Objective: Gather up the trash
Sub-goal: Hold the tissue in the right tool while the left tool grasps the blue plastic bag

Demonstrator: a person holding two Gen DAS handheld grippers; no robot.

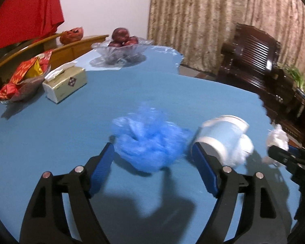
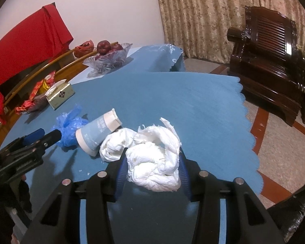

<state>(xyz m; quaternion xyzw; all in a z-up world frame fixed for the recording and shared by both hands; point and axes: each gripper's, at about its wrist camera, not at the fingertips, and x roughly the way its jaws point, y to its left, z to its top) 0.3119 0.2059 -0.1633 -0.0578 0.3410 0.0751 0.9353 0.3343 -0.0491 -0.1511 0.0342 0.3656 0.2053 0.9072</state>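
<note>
Crumpled trash on your cloth-covered table [image 2: 193, 101]
Your right gripper [image 2: 152, 168] clamps wadded white tissue [image 2: 154, 162]; your left gripper [image 1: 152, 162] gapes before crinkly blue plastic [image 1: 148, 142].

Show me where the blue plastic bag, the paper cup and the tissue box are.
blue plastic bag [image 1: 148, 142], left wrist view, middle of the crumpled bundle.
paper cup [image 2: 97, 131], right wrist view, pale blue side wall; it lies tipped over.
tissue box [image 1: 68, 84], left wrist view, front face by the diamond mark.
</note>
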